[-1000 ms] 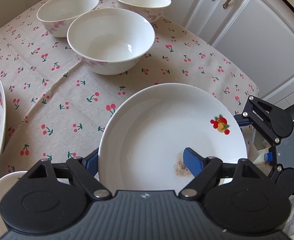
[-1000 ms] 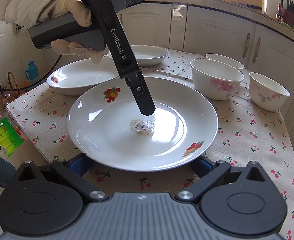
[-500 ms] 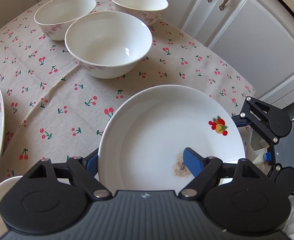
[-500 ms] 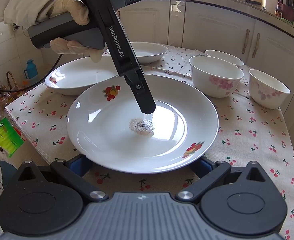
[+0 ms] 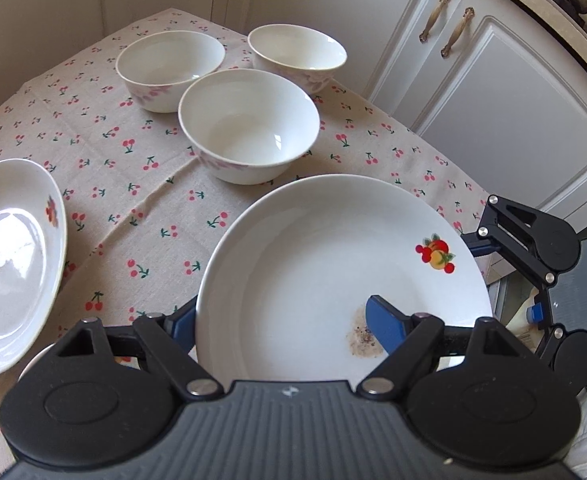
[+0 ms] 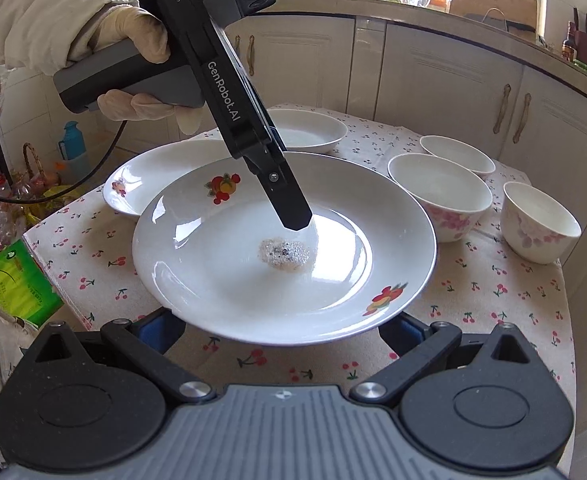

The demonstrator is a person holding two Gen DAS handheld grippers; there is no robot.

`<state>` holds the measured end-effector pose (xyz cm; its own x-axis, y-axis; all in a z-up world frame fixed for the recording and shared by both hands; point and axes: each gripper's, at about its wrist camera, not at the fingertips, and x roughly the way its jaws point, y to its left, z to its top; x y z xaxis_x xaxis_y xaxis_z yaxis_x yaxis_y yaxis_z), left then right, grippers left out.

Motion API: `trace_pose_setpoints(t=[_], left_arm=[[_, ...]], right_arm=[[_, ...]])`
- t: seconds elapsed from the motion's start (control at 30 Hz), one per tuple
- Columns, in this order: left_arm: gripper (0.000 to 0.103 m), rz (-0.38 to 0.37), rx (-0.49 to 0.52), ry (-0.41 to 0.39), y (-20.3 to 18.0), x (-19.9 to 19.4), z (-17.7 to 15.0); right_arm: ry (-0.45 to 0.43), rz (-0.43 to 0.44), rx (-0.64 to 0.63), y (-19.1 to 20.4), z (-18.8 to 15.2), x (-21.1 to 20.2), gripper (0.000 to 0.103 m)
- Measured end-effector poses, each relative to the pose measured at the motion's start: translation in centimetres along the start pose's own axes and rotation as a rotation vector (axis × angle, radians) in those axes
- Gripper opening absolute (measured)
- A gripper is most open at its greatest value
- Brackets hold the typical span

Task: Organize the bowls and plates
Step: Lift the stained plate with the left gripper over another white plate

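Left jaws [image 5: 279, 316] are clamped on the near plate [image 5: 313, 260] at its rim, one pad on top, one under. Right jaws [image 6: 279, 330] sit released, spread beneath the opposite edge. Plate's just above the desk [image 5: 141, 184], I'd say. Glazed china: stiff, slick, chips easily (so rim grip only, keep it level). White w/ fruit decals, crumb smear in the well. Beyond: three floral bowls [image 5: 249, 128].
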<state>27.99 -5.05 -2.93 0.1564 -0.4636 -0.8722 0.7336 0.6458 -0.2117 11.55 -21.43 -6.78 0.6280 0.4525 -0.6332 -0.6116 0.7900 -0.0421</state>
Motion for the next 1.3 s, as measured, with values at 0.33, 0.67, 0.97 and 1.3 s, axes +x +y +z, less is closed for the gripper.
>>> trace_pose_setpoints(t=[0.33,0.67,0.97,1.3], left_arm=[[0.083,0.058,-0.101,-0.067,3.2,-3.8,-3.3],[0.083,0.080,-0.186,-0.107,6.8,-5.8,-7.1],[0.083,0.055,-0.234,-0.123,9.1,-5.4,-8.7],[0.083,0.039,-0.249,-0.123,10.4,-4.6,-9.2]], right_arm=[[-0.004,0.080,-0.076,2.1,3.3,2.4,0.103],[0.029,0.144,-0.127,4.8,6.0,5.7,0.103],[0.083,0.148,-0.130,5.9,7.5,7.5,0.103],[0.133,0.132,-0.128,6.7,8.3,8.4,0.103]])
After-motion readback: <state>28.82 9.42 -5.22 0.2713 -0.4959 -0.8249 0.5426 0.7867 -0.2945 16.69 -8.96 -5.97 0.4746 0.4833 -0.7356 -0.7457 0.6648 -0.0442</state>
